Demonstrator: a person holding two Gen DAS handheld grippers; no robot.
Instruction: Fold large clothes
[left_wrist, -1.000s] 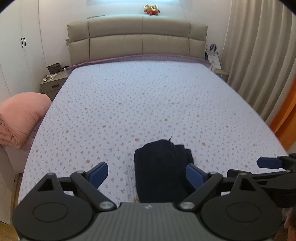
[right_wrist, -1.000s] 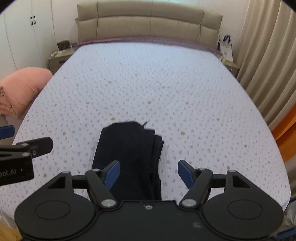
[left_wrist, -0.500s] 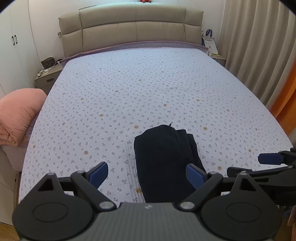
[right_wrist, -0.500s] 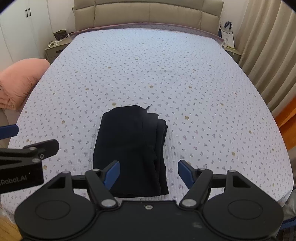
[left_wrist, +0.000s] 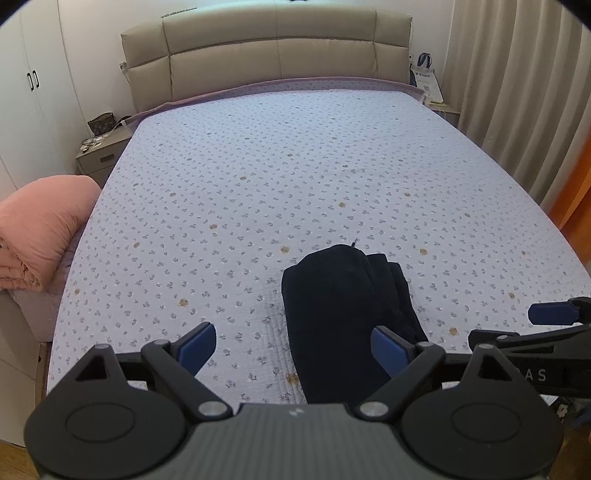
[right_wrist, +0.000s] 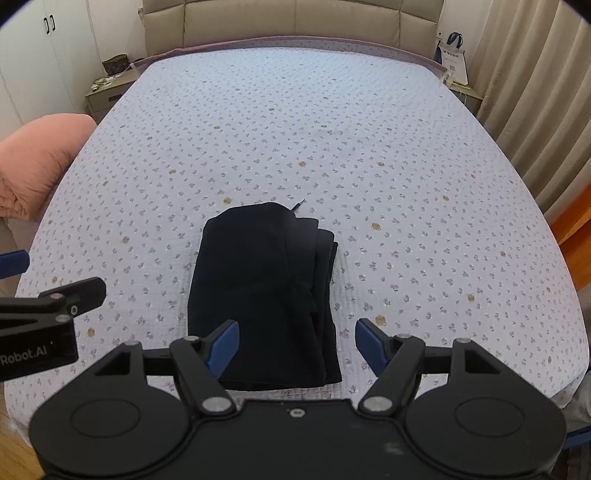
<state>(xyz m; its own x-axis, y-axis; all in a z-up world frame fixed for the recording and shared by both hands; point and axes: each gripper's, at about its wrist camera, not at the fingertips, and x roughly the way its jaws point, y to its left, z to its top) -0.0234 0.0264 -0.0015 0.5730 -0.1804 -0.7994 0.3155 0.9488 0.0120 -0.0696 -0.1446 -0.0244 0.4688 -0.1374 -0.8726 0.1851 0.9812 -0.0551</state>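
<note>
Folded dark garment (right_wrist: 264, 295) lying on the bed (right_wrist: 332, 129), both grippers held apart above its near end.

At far left, off the bed's edge, sits a pink quilt (left_wrist: 35, 229), with a grey nightstand (left_wrist: 99, 158) behind it near the white wardrobe (left_wrist: 33, 92). The left gripper (left_wrist: 293, 349) has its blue-padded fingers (left_wrist: 197, 345) spread wide and holds nothing; its right pad overlaps the garment's near right edge in that view. The garment is a dark, stacked rectangle with layered folds showing along its right side, resting near the foot of the floral bedspread, slightly left of centre in the right wrist view. The right gripper (right_wrist: 297, 347) is likewise spread and empty, straddling the garment's near right corner without gripping it. A beige padded headboard (left_wrist: 269, 48) closes the far end, a paper bag (left_wrist: 424, 74) stands beside it, and pleated curtains (left_wrist: 517, 92) hang at the right.
</note>
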